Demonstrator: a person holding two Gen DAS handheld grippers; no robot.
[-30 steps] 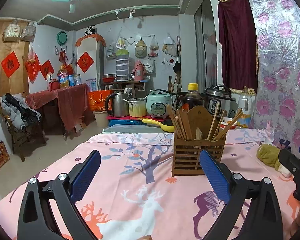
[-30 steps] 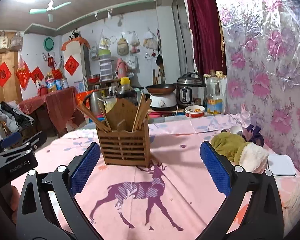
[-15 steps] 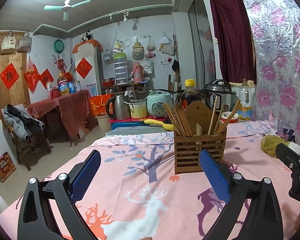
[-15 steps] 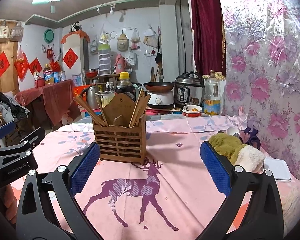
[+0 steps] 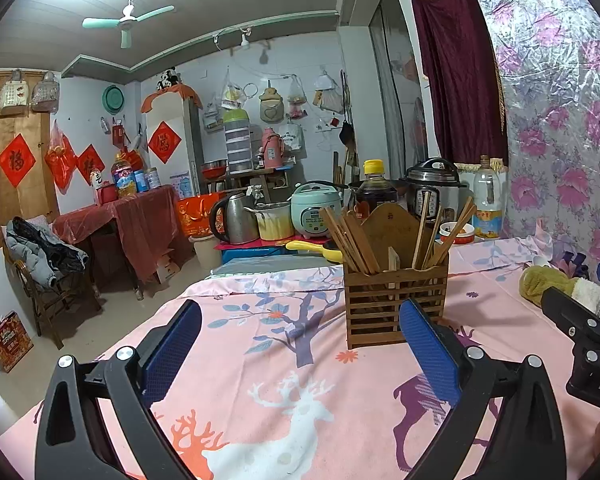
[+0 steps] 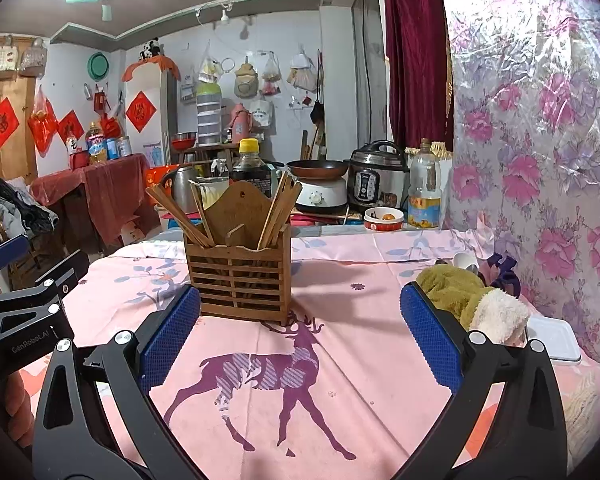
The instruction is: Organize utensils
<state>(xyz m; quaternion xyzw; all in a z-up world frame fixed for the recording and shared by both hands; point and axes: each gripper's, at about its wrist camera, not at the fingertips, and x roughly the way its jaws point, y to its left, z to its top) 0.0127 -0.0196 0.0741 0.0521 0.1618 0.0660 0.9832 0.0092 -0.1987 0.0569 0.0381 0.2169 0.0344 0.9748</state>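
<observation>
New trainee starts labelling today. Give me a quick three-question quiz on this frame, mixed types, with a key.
1. True or false: the left tool is shut on a chopstick.
2. Multiple choice: the chopsticks are
A. lying loose on the tablecloth
B. standing tilted in the wooden holder
C. held by the right tool
3. Fill in: in the right wrist view, the animal printed on the tablecloth just in front of the holder is a ____.

Key: 1 false, both tools are open and hold nothing; 2 B; 3 deer.
</observation>
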